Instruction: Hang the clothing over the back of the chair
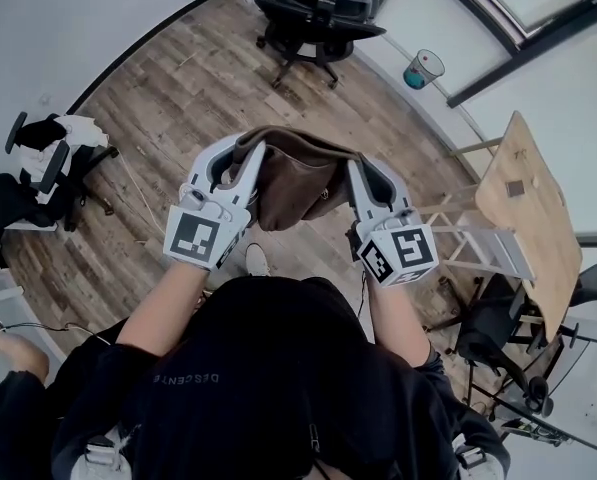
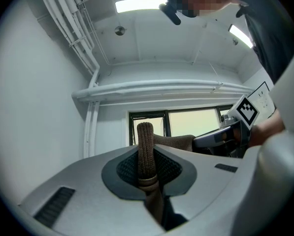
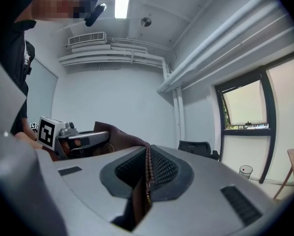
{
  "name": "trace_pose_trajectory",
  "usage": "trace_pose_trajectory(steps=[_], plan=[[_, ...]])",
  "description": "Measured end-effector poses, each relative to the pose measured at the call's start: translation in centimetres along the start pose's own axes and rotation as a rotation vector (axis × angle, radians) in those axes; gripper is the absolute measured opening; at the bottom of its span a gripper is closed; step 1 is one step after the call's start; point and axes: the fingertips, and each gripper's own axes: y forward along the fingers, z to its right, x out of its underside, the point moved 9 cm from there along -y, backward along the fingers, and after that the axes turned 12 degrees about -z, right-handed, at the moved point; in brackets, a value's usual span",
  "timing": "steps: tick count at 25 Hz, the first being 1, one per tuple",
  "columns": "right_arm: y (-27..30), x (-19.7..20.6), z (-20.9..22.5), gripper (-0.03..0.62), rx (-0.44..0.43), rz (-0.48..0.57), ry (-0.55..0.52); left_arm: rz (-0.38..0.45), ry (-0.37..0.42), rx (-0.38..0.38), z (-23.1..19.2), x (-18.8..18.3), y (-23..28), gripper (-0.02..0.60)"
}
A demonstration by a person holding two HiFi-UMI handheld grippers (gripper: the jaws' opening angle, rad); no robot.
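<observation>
Now the left gripper (image 1: 241, 158) and right gripper (image 1: 361, 171) jaws pinch only thin edges of the clothing (image 1: 296, 190), which could slip out before reaching the chair (image 1: 316, 16).

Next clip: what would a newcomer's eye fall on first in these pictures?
The brown garment hangs stretched between the left gripper and the right gripper in the centre of the head view. Each gripper's fingers are shut on a ribbed edge of it. Beyond it, at the top of that view, a black office chair stands on the wood floor.
</observation>
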Motion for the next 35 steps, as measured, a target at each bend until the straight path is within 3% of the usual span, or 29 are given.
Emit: trace_pose_trajectory(steps=[7, 17, 35], plan=[[2.8, -1.1, 0.4, 0.035, 0.032, -0.005, 0.01, 0.002, 0.018, 0.026, -3.0, -0.1, 1.6, 0.048], [6.0, -2.7, 3.2, 0.035, 0.006, 0.011, 0.009, -0.011, 0.027, 0.003, -5.2, -0.9, 4.9, 0.048], [12.9, -6.0, 13.4, 0.035, -0.087, 0.03, 0.007, -0.028, 0.032, -0.072, -7.6, -3.1, 15.6, 0.048]])
